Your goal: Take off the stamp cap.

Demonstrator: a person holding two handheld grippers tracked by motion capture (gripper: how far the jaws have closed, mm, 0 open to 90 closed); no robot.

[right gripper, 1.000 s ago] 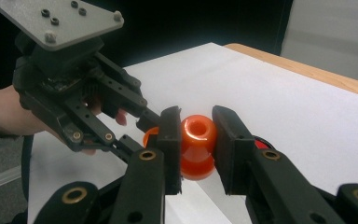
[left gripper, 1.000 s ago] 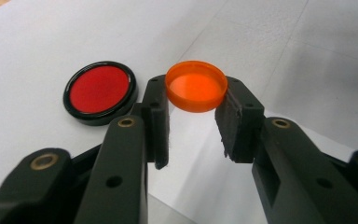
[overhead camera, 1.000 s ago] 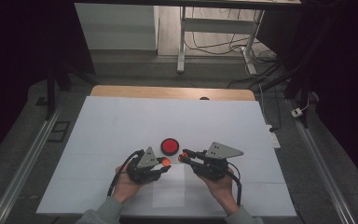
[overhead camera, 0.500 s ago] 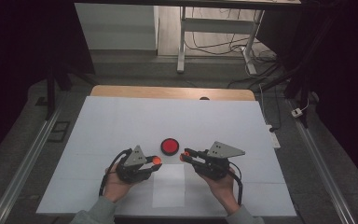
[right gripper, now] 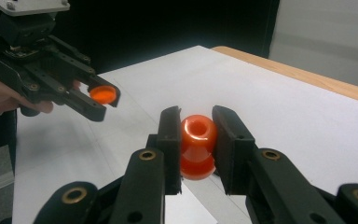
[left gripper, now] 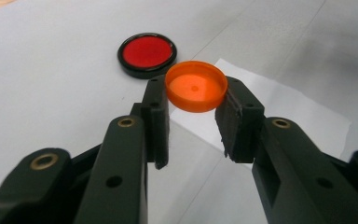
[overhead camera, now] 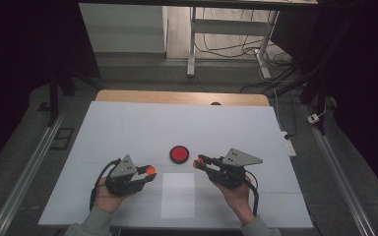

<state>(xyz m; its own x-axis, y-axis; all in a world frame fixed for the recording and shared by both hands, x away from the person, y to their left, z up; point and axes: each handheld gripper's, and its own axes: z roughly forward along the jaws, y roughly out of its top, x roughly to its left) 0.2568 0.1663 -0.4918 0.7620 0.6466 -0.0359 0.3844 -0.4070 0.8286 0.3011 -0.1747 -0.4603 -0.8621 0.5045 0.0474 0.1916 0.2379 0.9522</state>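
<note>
The left tool (overhead camera: 150, 172) is clamped on an orange cap (left gripper: 196, 86), which sits flat between the tips of its two black jaws, the open side facing up toward the camera in the left gripper view. The cap projects a little past the jaw tips, its rim pinched on both sides. From the high view this tool lies at the near left of the tabletop (overhead camera: 128, 123), held in the person's left hand (overhead camera: 103, 196), its tips pointing right.

The right tool (overhead camera: 197, 162) is closed on a small orange bottle (right gripper: 198, 145). In the right gripper view the bottle stands between the jaws with its round open mouth turned toward the camera and its wider base lower down, both pads pressed against its sides. The right hand (overhead camera: 236, 194) holds this tool at the near right, tips pointing left.

The two tools face each other but stand apart; the cap and the bottle do not touch. Between them, on the tabletop, lies a white sheet of paper (overhead camera: 178, 194), nearer the person than either tip. Just beyond the gap, slightly closer to the right tool's tips, rests a red disc with a black rim (overhead camera: 179, 154). In the left gripper view that disc lies flat just past the cap and to its left, clear of it, with the paper's corner showing below and to the right of the jaws.
</note>
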